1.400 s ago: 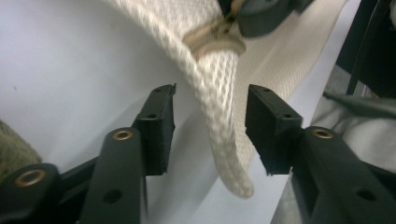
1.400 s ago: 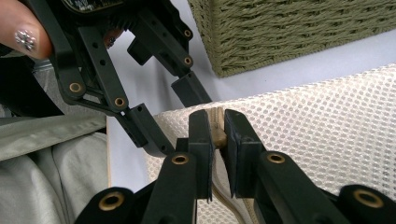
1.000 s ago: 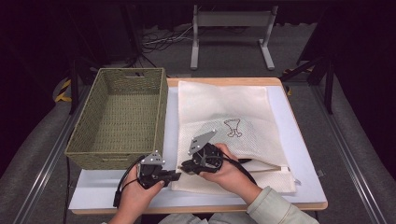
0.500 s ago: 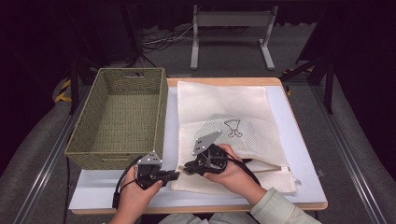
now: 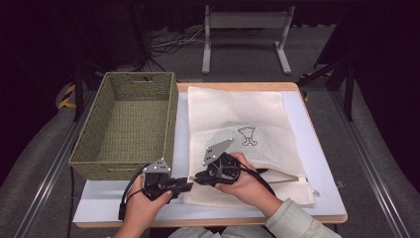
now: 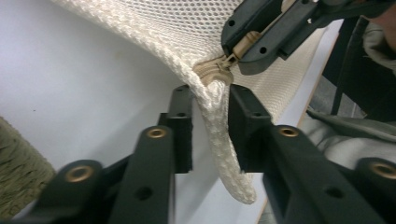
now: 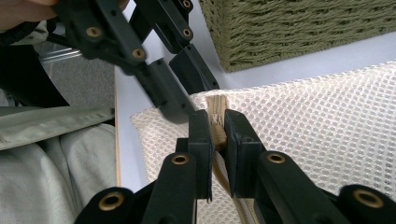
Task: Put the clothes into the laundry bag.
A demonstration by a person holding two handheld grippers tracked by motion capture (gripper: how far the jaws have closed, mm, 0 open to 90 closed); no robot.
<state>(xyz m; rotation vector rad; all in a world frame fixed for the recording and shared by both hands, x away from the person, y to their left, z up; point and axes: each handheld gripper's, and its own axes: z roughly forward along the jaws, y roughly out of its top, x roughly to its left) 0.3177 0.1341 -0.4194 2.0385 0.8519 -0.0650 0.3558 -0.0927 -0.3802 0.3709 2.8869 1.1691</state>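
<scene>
Zip-opening in hand: right gripper (image 7: 217, 135) clamps the zip pull (image 7: 218, 133) at the mesh bag's (image 5: 242, 124) near-left worktop corner, left gripper (image 6: 210, 116) straddles that corner unclosed; next, pinch, then pull.

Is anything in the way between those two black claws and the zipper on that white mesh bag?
Nothing visible is. The right gripper already has its jaws closed on the zipper pull. The left gripper straddles the corner of the mesh bag just below the zipper's end, with a small gap on each side. The basket sits off to the side.
</scene>
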